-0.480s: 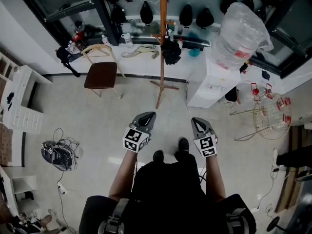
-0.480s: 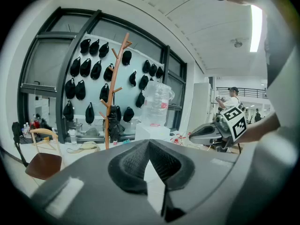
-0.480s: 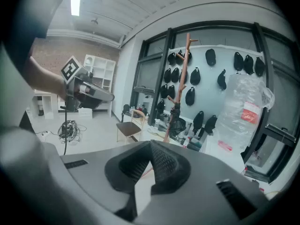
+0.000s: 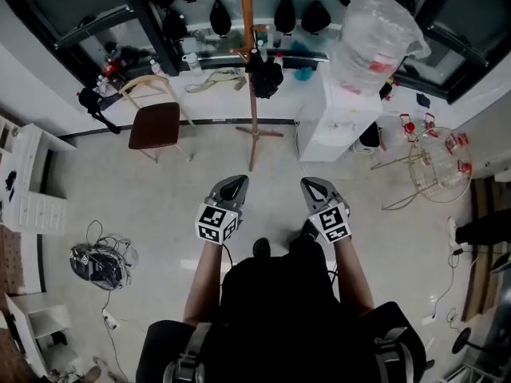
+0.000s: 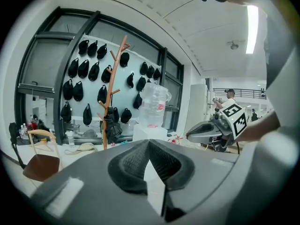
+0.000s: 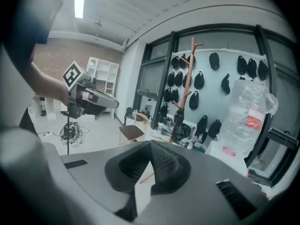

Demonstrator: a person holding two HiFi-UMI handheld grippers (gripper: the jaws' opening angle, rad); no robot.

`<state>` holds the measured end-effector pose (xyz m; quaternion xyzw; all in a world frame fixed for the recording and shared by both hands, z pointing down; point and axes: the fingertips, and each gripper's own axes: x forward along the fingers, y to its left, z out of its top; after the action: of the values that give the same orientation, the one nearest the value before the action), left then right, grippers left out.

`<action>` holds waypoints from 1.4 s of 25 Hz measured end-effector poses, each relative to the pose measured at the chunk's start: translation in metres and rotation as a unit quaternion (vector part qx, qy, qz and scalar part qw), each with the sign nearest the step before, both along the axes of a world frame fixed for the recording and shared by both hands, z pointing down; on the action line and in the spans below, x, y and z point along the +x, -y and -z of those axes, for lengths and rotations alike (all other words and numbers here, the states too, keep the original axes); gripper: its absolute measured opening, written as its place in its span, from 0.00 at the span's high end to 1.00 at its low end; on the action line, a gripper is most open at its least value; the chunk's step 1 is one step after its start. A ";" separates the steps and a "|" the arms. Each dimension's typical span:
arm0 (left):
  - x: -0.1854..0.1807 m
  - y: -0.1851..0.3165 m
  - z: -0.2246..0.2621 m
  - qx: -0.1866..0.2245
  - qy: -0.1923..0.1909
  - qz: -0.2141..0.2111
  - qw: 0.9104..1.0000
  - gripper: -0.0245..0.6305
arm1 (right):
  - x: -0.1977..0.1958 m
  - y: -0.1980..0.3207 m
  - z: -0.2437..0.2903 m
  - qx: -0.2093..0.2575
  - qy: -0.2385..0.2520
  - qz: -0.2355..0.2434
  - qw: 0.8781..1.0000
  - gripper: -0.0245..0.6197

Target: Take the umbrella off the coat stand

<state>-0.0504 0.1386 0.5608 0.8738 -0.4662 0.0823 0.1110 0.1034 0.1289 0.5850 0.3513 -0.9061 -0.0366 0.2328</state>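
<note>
A wooden coat stand rises by the far counter, and a black folded umbrella hangs from one of its pegs. The stand and umbrella show far off in the left gripper view, as do the stand and umbrella in the right gripper view. My left gripper and right gripper are side by side in front of my body, well short of the stand. Both are shut with nothing in them. Each gripper view shows shut jaws, left and right.
A wooden chair stands left of the stand. A white water dispenser with a big bottle stands to its right. A wire basket sits far right. A cable tangle and white shelves are at left. Black caps hang on the wall.
The room has slid a little to the left in the head view. Both grippers stay shut and side by side at about the same height.
</note>
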 end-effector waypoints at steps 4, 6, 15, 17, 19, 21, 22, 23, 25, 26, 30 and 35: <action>0.007 -0.001 0.004 0.009 -0.004 -0.015 1.000 0.96 | 0.002 -0.005 0.002 0.005 0.012 -0.006 1.000 0.96; 0.009 -0.004 0.004 0.009 -0.005 -0.025 1.000 0.96 | 0.002 -0.007 0.000 0.003 0.006 -0.008 1.000 0.96; 0.003 -0.006 0.004 0.009 -0.012 -0.045 0.999 0.94 | -0.004 -0.007 0.009 0.006 0.027 -0.022 0.999 0.95; 0.002 -0.007 0.006 0.011 -0.015 -0.058 0.998 0.86 | -0.009 -0.007 0.010 0.010 0.028 -0.018 0.999 0.88; 0.003 -0.009 0.009 0.013 -0.016 -0.069 0.997 0.78 | -0.012 -0.007 0.012 0.013 0.031 -0.014 0.999 0.82; 0.003 -0.010 0.011 0.014 -0.009 -0.074 0.997 0.74 | -0.014 -0.006 0.014 0.019 0.034 -0.015 0.999 0.69; 0.001 -0.010 0.011 0.014 -0.006 -0.074 0.997 0.71 | -0.016 -0.005 0.014 0.020 0.035 -0.017 0.999 0.62; -0.001 -0.009 0.011 0.015 -0.004 -0.073 0.997 0.69 | -0.017 -0.004 0.015 0.022 0.035 -0.018 0.999 0.56; -0.004 -0.008 0.011 0.017 -0.003 -0.069 0.997 0.63 | -0.020 -0.002 0.015 0.024 0.036 -0.017 0.999 0.48; -0.005 -0.008 0.010 0.018 -0.002 -0.069 0.997 0.60 | -0.021 -0.002 0.015 0.025 0.036 -0.017 0.999 0.46; -0.011 -0.006 0.011 0.019 0.003 -0.062 0.998 0.52 | -0.024 0.001 0.016 0.027 0.040 -0.018 0.999 0.39; -0.014 -0.007 0.011 0.016 0.002 -0.059 0.998 0.46 | -0.024 0.002 0.018 0.025 0.049 -0.019 0.998 0.35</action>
<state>-0.0643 0.1459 0.5503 0.9015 -0.4151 0.0825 0.0909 0.0795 0.1266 0.5674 0.3760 -0.9082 -0.0377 0.1798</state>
